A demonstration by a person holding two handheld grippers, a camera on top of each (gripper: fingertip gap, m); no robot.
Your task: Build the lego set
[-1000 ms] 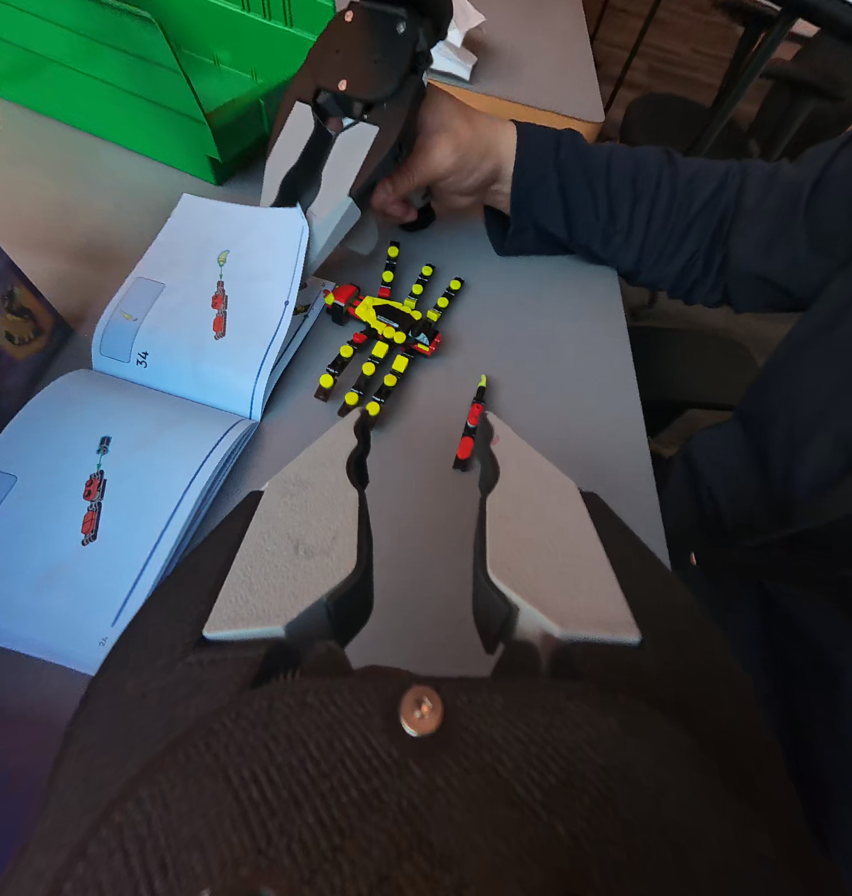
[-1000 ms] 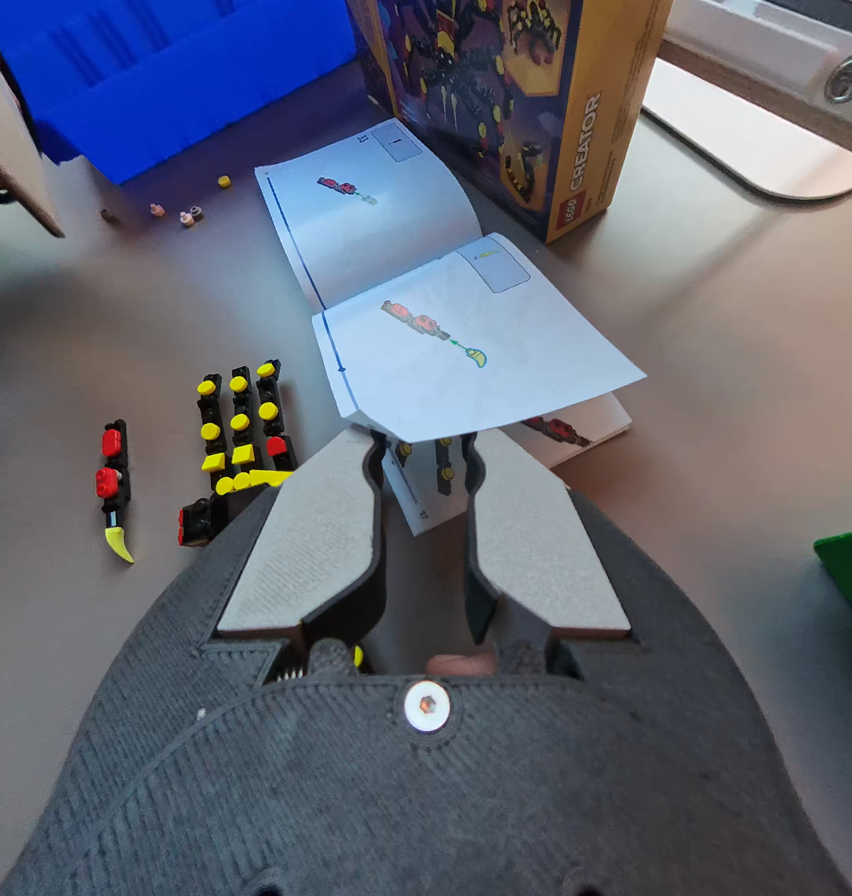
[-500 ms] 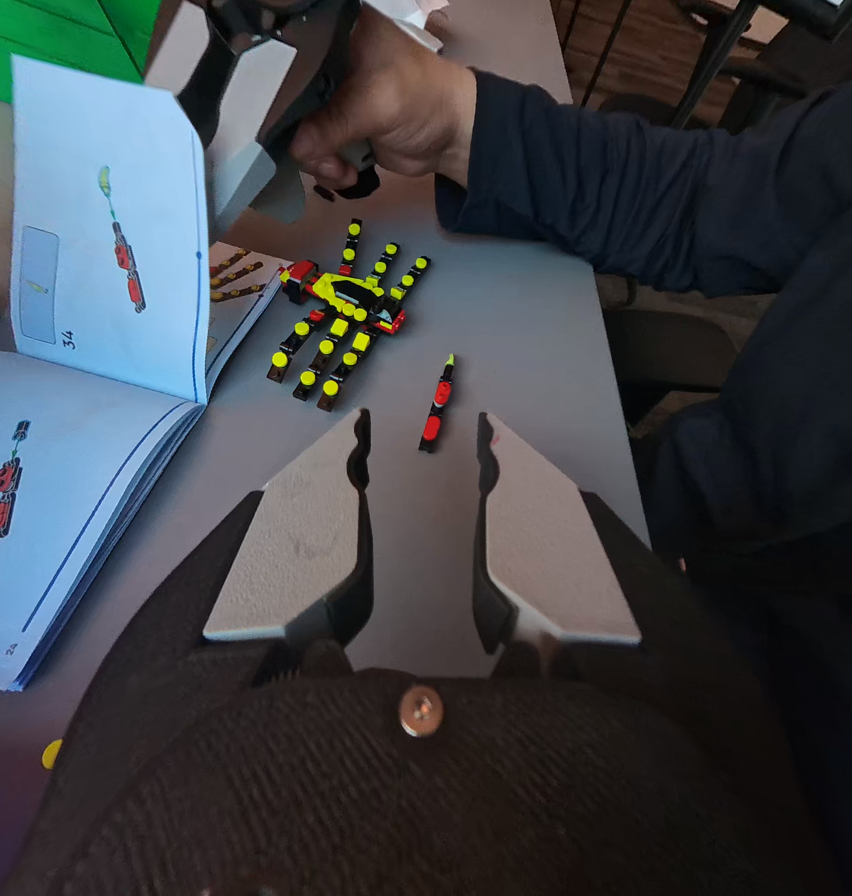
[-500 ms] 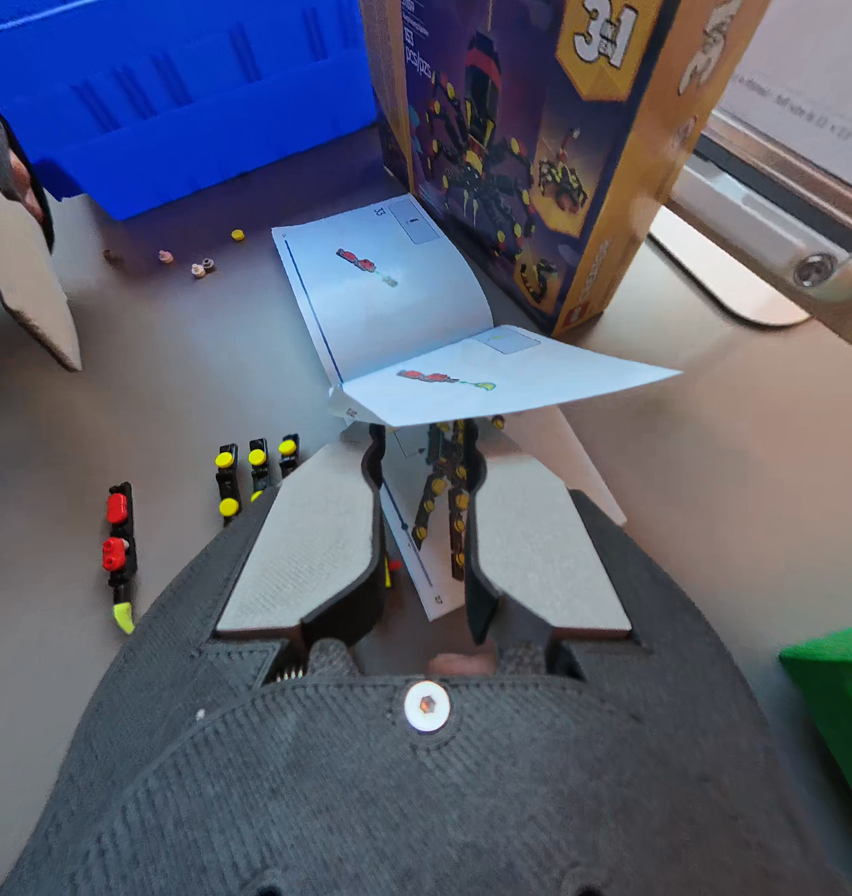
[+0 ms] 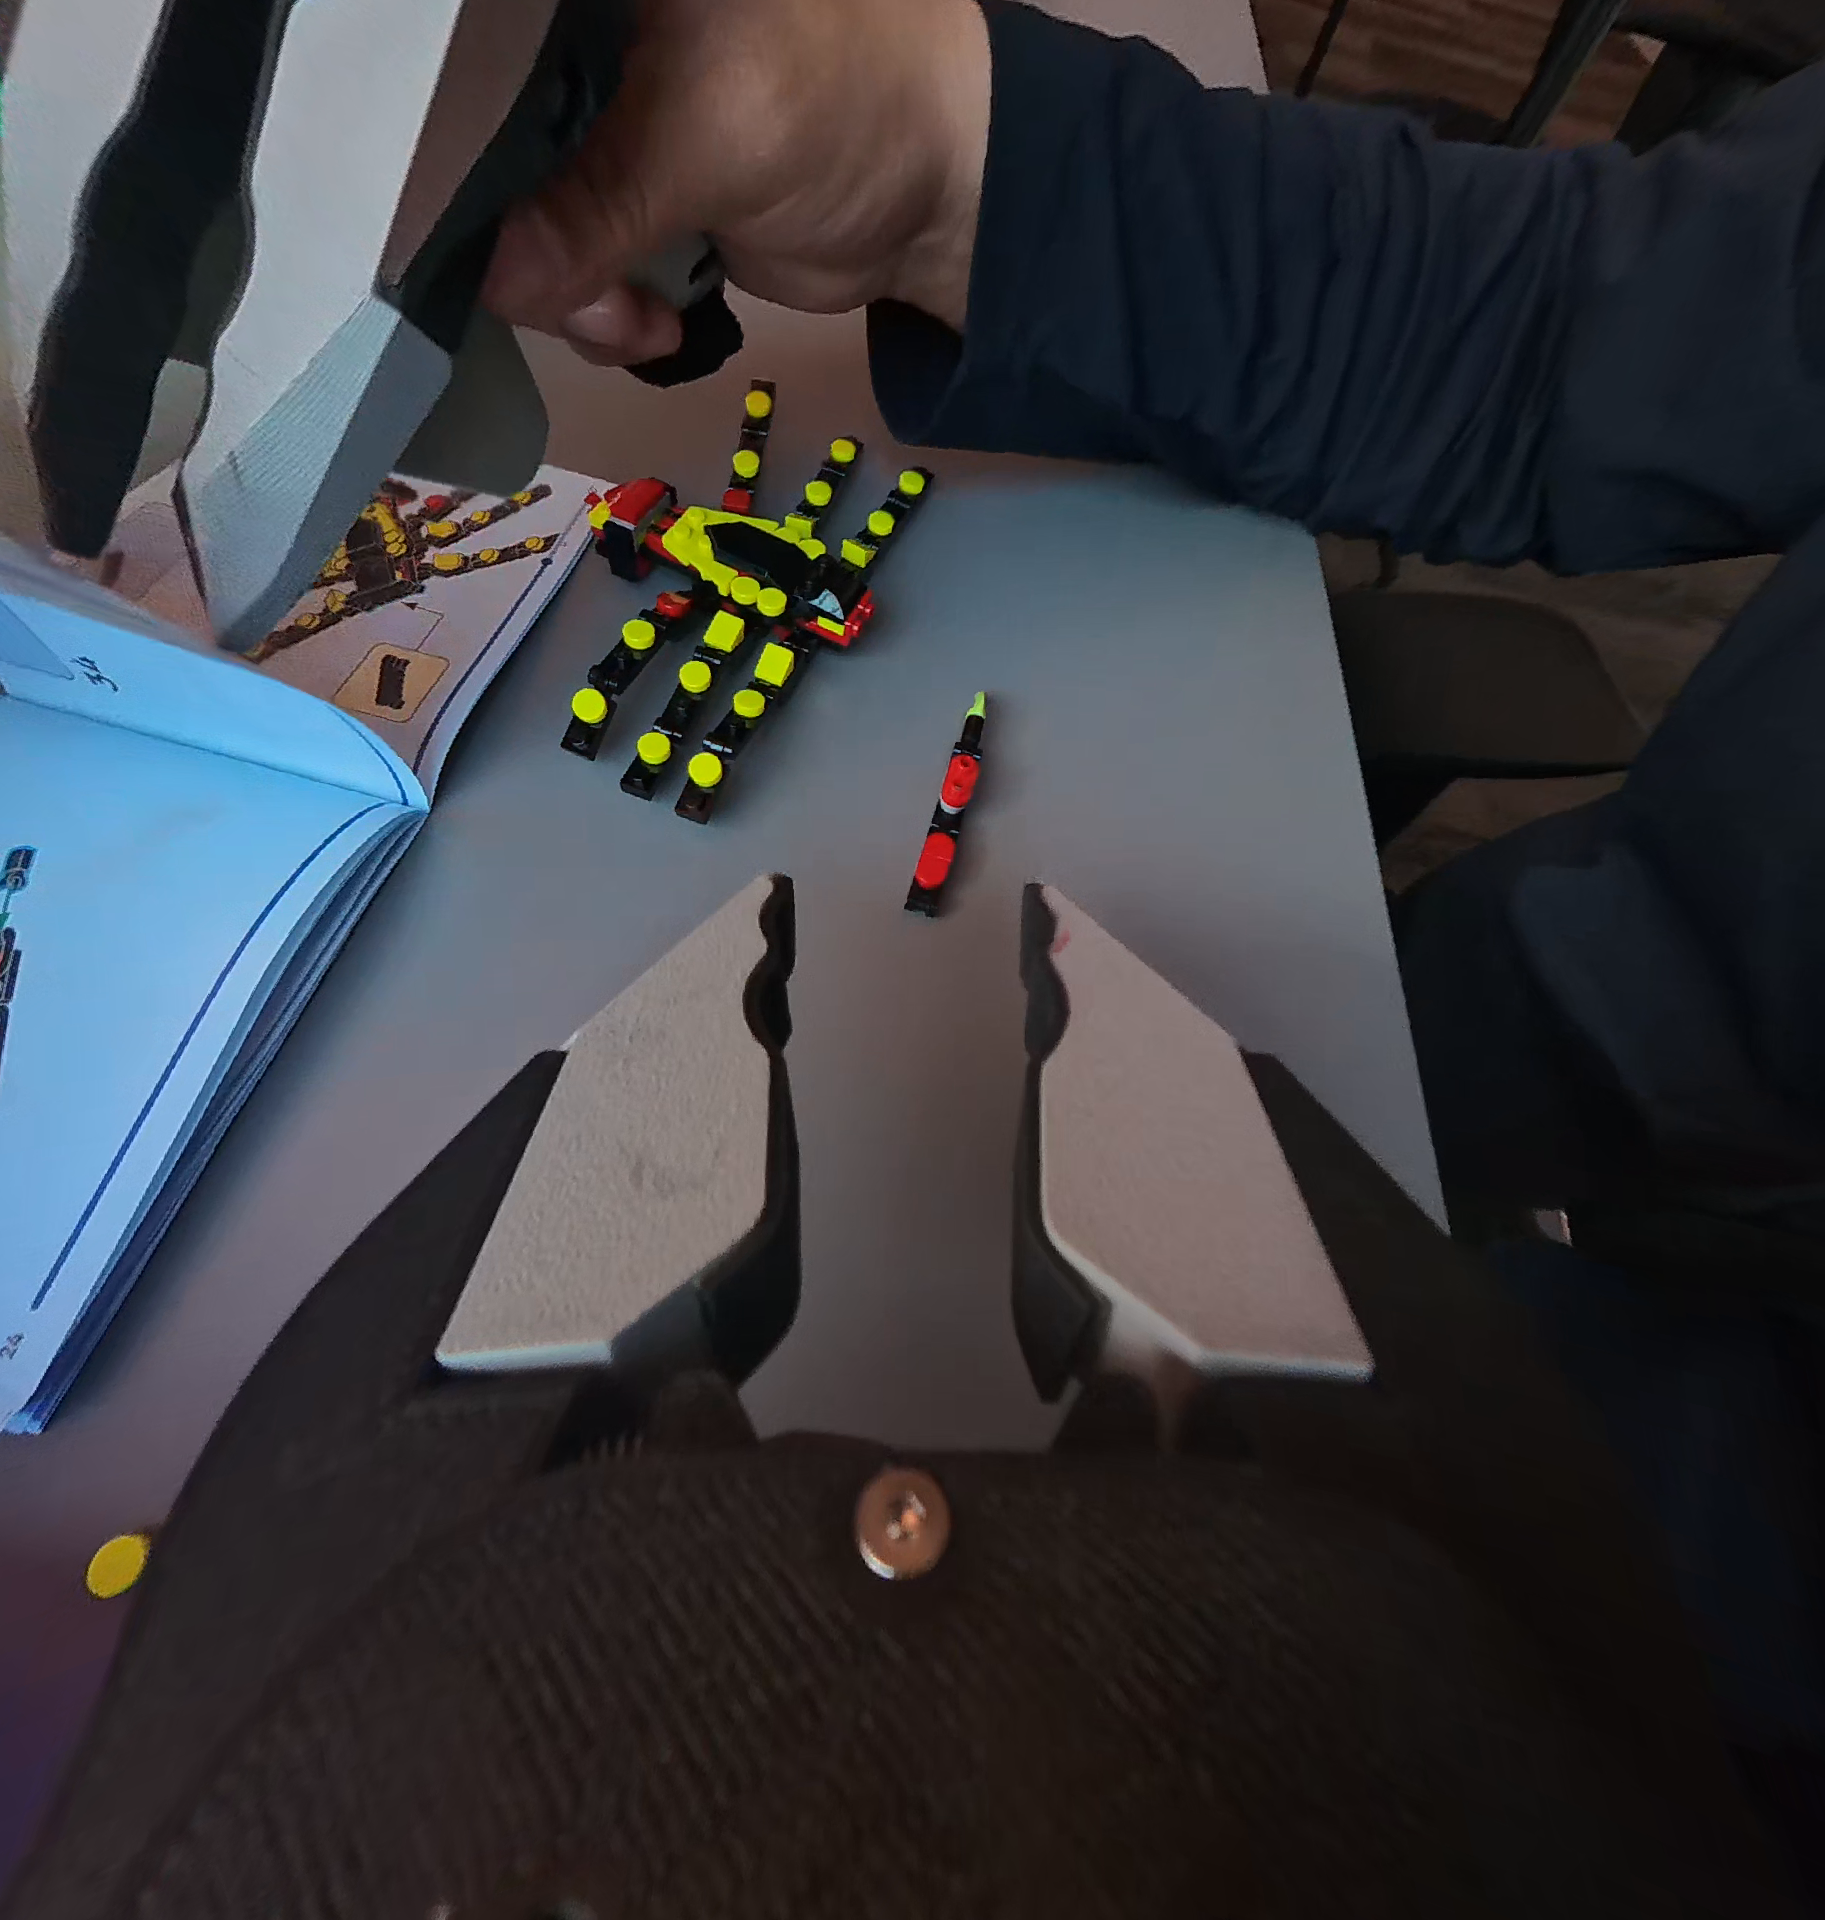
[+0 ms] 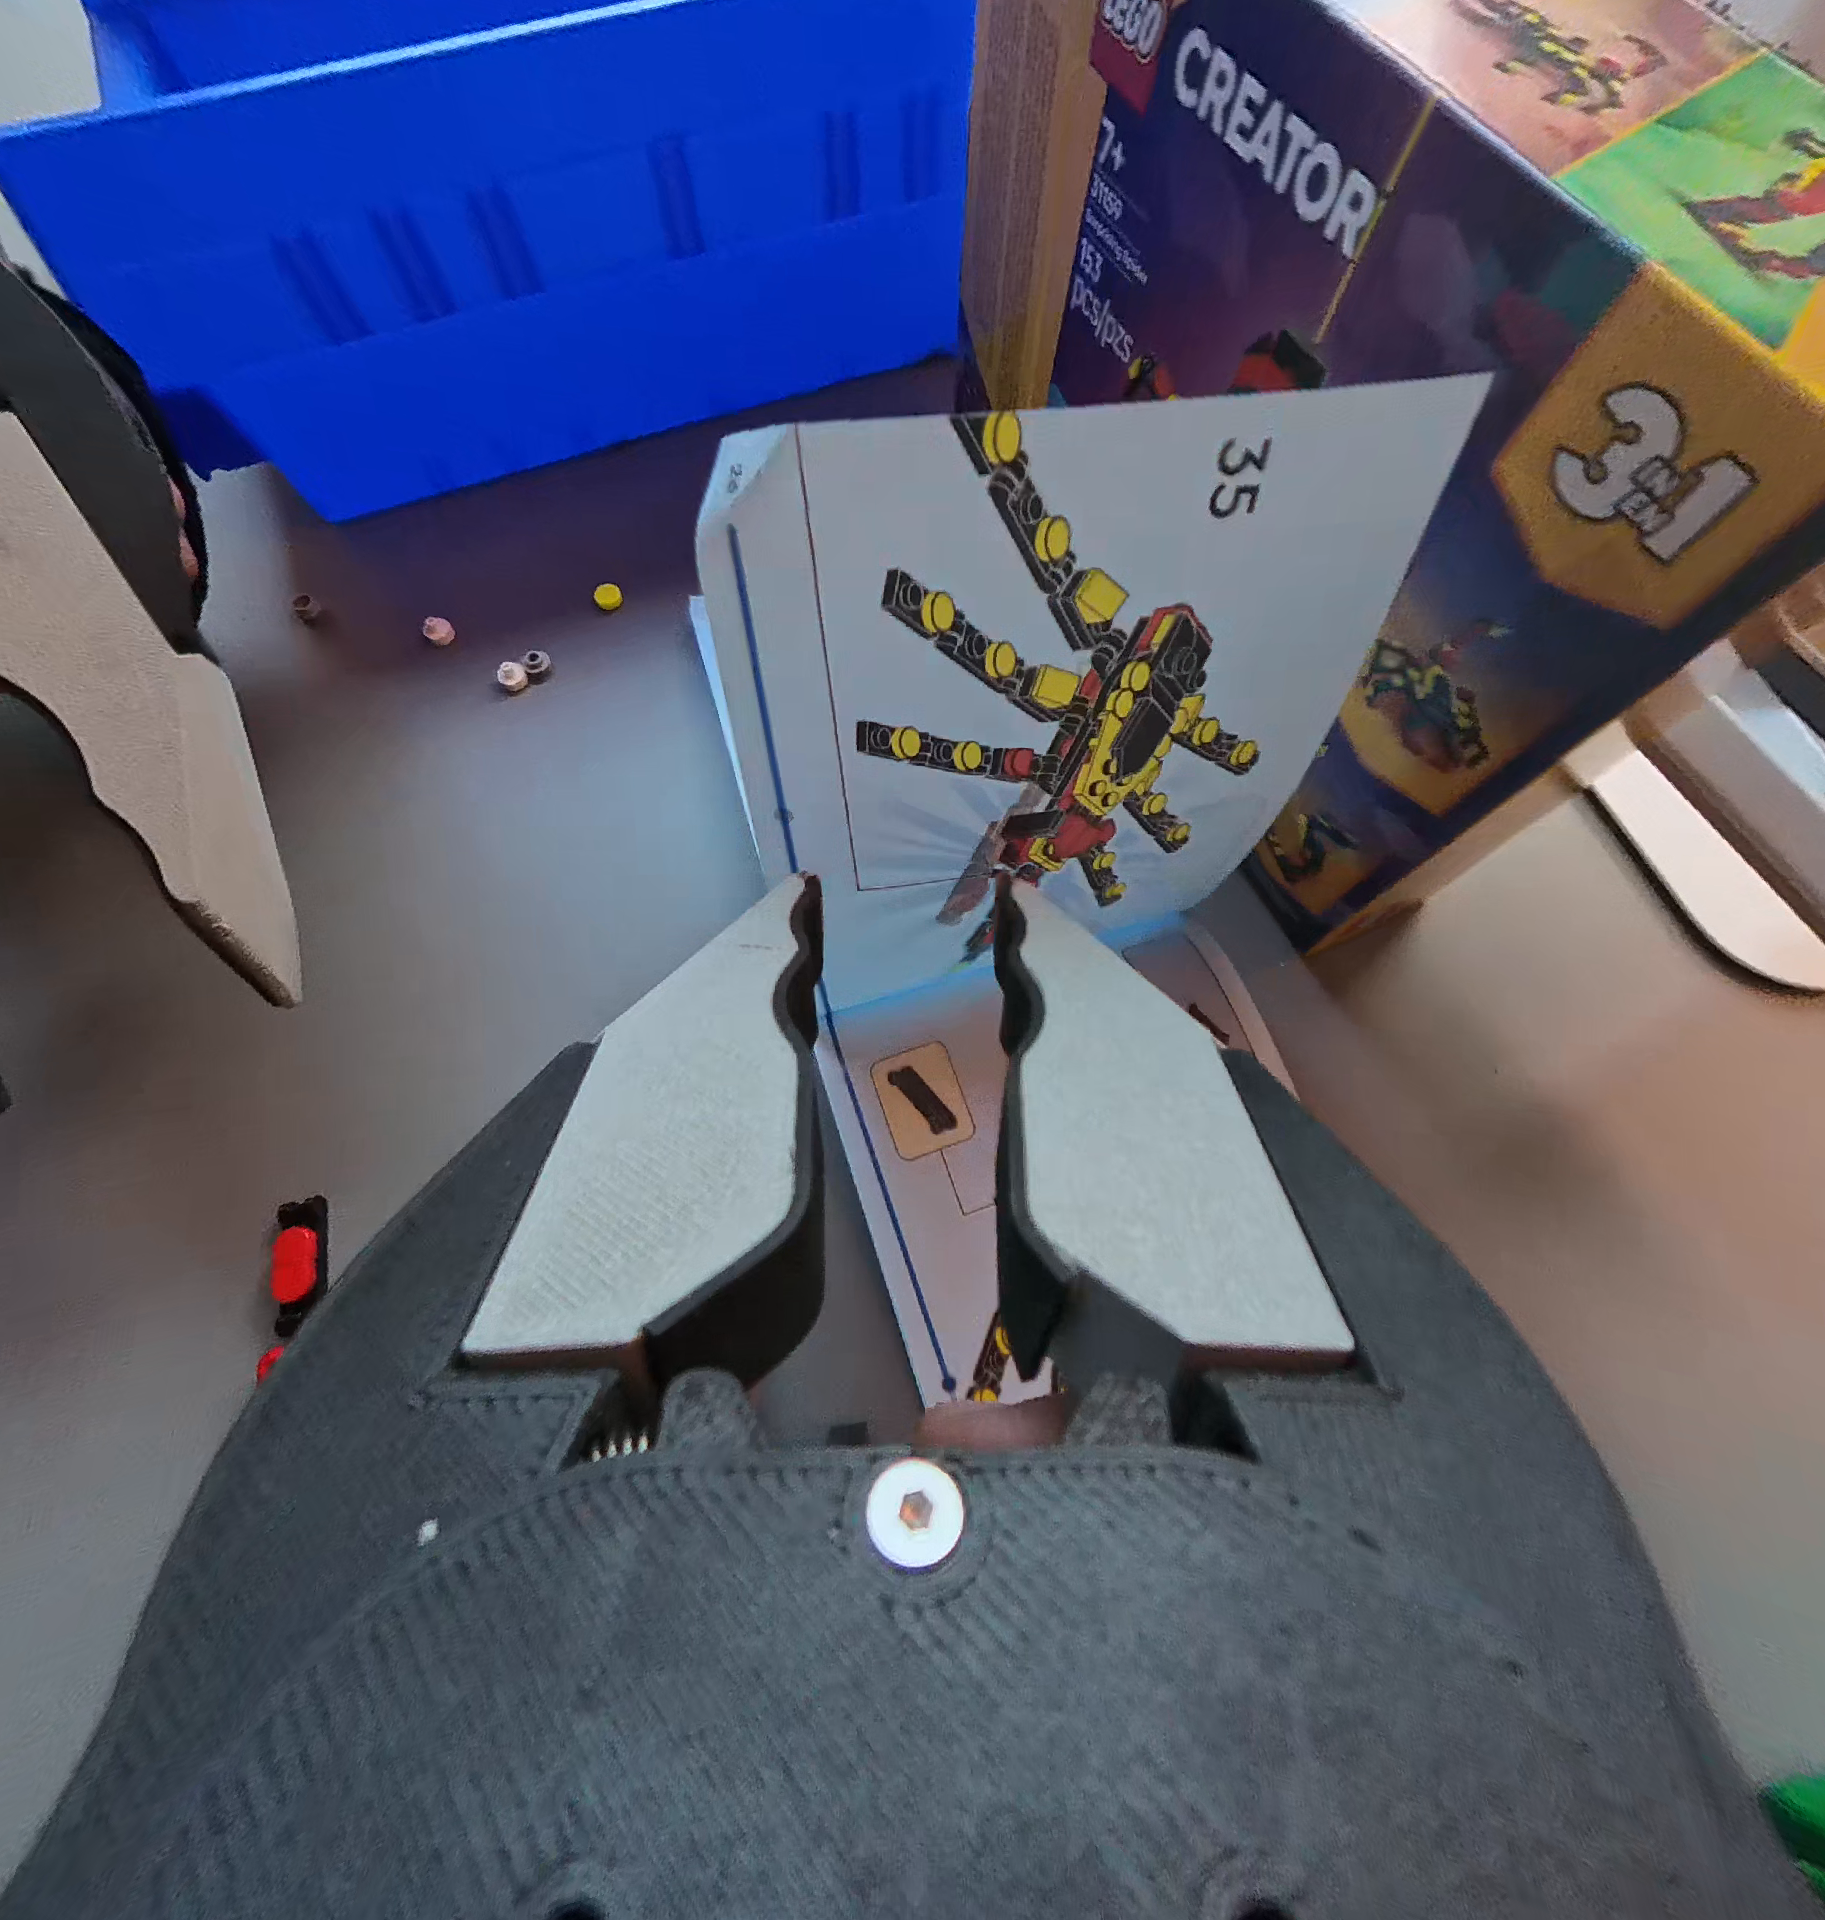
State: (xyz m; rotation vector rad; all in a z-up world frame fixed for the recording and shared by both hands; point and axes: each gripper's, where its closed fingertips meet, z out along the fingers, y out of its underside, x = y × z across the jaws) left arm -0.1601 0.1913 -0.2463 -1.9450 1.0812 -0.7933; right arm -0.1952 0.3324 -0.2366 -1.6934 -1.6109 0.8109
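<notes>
The black, yellow and red spider body [image 5: 742, 603] lies on the grey table [image 5: 1147, 644]. A small black-and-red piece with a yellow claw [image 5: 944, 821] lies just ahead of my left gripper [image 5: 903, 904], which is open and empty; it also shows in the right wrist view [image 6: 295, 1262]. The open instruction booklet [image 5: 160, 935] lies to the left. My right gripper [image 6: 906, 904] is open, its tips against a booklet page [image 6: 1095, 644] that stands upright. It also shows at the top left of the left wrist view [image 5: 264, 312], held by a hand.
A lego box [image 6: 1407, 312] stands behind the page and a blue bin [image 6: 472, 260] to its left. Loose studs [image 6: 513, 675] lie before the bin. A yellow stud [image 5: 116, 1564] lies by my left gripper. A green bin corner [image 6: 1822, 1839] shows low right. The yellow stud [image 5: 116, 1564] is about equally far from each gripper, around 15 cm. It turns up in the right wrist view [image 6: 614, 594] as well.
My right gripper has moved under the booklet page and turned it from nearly flat to upright. The small red piece now lies ahead of my left gripper's gap, no longer beside its right fingertip.
</notes>
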